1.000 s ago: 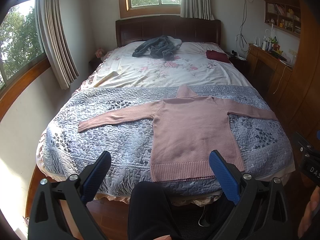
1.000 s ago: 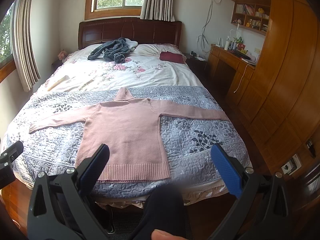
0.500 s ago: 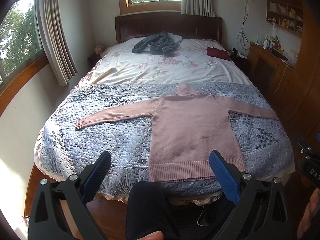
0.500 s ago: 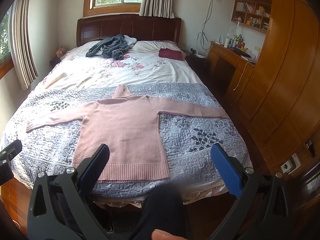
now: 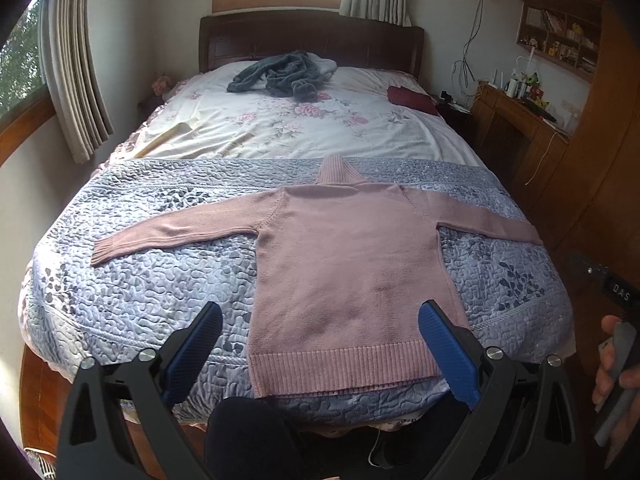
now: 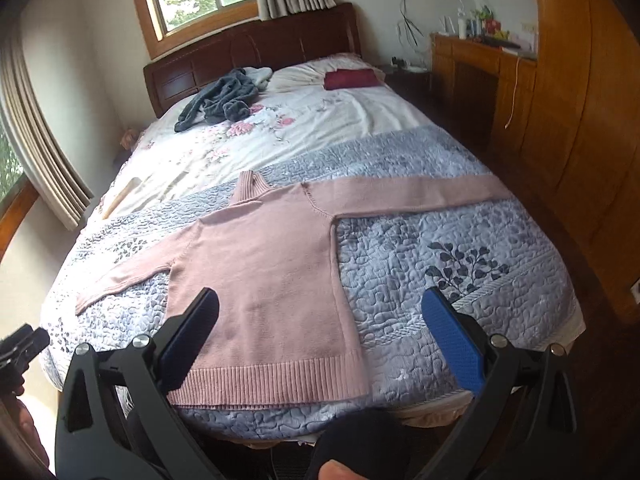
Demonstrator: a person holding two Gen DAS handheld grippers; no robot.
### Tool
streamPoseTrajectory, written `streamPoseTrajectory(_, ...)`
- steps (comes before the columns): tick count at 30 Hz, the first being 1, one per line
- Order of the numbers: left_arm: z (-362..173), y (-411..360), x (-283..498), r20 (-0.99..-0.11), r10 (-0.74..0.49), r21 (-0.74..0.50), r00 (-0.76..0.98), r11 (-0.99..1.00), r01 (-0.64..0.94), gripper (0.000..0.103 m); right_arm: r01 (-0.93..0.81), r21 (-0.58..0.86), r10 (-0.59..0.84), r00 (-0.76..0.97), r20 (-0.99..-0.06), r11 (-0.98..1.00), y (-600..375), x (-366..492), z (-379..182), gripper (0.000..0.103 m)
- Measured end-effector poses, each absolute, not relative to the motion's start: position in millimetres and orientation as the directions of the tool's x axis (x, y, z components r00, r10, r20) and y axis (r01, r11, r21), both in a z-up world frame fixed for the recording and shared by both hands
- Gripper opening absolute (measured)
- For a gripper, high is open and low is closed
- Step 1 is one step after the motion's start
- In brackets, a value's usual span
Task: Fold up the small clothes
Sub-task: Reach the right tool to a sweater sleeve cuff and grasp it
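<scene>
Left wrist view: left gripper (image 5: 320, 332) spread wide, grasping nothing, above hem of pink knitted turtleneck sweater (image 5: 344, 264) | sweater flat, 2 sleeves outstretched, on grey-blue quilted bedspread (image 5: 152, 280) | right gripper (image 6: 320, 330) likewise spread, empty, over sweater's hem corner.

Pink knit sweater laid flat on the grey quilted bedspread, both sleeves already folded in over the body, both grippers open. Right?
Not quite. The pink knit sweater lies flat on the grey quilted bedspread, but both sleeves are spread straight out to the sides, as the left wrist view shows. The left gripper and right gripper are open.
</scene>
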State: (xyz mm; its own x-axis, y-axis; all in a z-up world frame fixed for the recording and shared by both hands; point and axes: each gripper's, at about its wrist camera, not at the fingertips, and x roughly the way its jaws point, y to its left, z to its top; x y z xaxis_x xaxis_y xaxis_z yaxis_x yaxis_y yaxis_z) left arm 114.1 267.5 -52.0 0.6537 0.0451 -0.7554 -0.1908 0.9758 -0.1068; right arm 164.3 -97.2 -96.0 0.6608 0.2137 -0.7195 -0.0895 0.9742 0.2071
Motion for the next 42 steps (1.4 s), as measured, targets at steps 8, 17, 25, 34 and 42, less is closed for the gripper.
streamPoseTrajectory(8,-114.2,262.7,191.3,-0.818,-0.008,-0.148,0.575,0.969,-0.198,0.099,0.251,0.464,0.263,0.562,-0.784,0.85,-238.9,286.8,-202.8,0.095)
streamPoseTrajectory(17,-159.2,269.5,247.5,-0.783,-0.11,-0.29,0.613,0.935,-0.203,0.099,0.449,0.693,0.359,0.622,-0.695,0.564,-381.1,381.2,-299.9,0.056)
streamPoseTrajectory(25,-208.2,276.1,286.4,-0.789,-0.229,-0.442,0.571,0.857,-0.266,0.099,0.501,0.811,0.371,0.721,-0.585,0.303,-468.1,454.0,-353.8,0.04)
streamPoseTrajectory(34,-223.5,299.2,299.5,-0.742,-0.261,-0.542,0.618,0.775,-0.324,0.099,0.554,0.787,0.331,0.715,-0.616,0.27,-492.7,498.5,-392.4,0.031)
streamPoseTrajectory(42,-241.9,321.3,296.1,-0.677,-0.361,-0.672,0.641,0.659,-0.339,0.099,0.547,0.786,0.324,0.716,-0.618,0.289,-493.4,515.7,-393.1,0.032)
